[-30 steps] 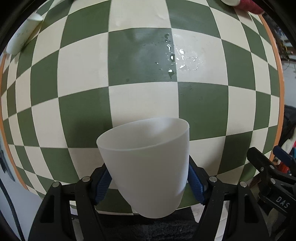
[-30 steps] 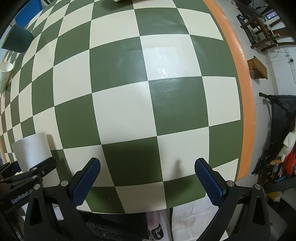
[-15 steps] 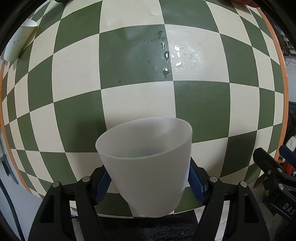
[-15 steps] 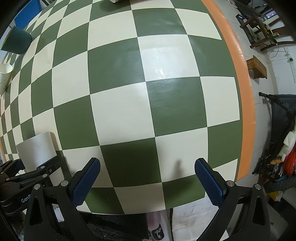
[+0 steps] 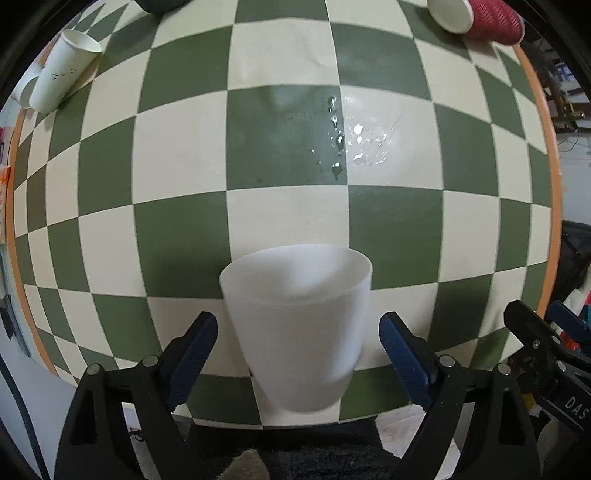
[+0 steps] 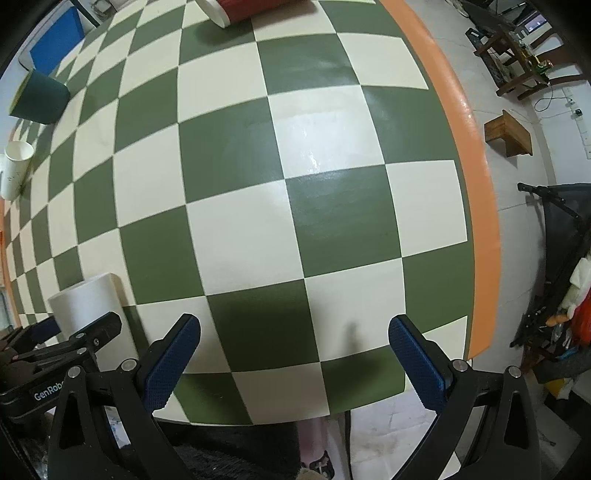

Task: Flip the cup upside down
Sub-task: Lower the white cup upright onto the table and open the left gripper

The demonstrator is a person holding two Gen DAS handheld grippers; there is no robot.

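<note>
A white translucent plastic cup (image 5: 297,328) sits between my left gripper's (image 5: 298,334) blue pads, wide end toward the checkered table, narrow base toward the camera. The jaws stand open, with a gap on each side of the cup. The cup rests upside down on the table in the right wrist view (image 6: 86,306), at the near left, beside the left gripper's black finger. My right gripper (image 6: 295,341) is open and empty over the table's near edge.
Water droplets (image 5: 343,144) lie on the green and cream checkered table (image 5: 184,155). White paper cups (image 5: 59,74) lie far left, a red cup (image 5: 491,18) far right, a dark green cup (image 6: 40,96) at the back. The orange rim (image 6: 476,206) marks the right edge.
My left gripper has opened and let go of the cup, and has pulled back and up, so more of the table shows. The right gripper has also drawn back a little.
</note>
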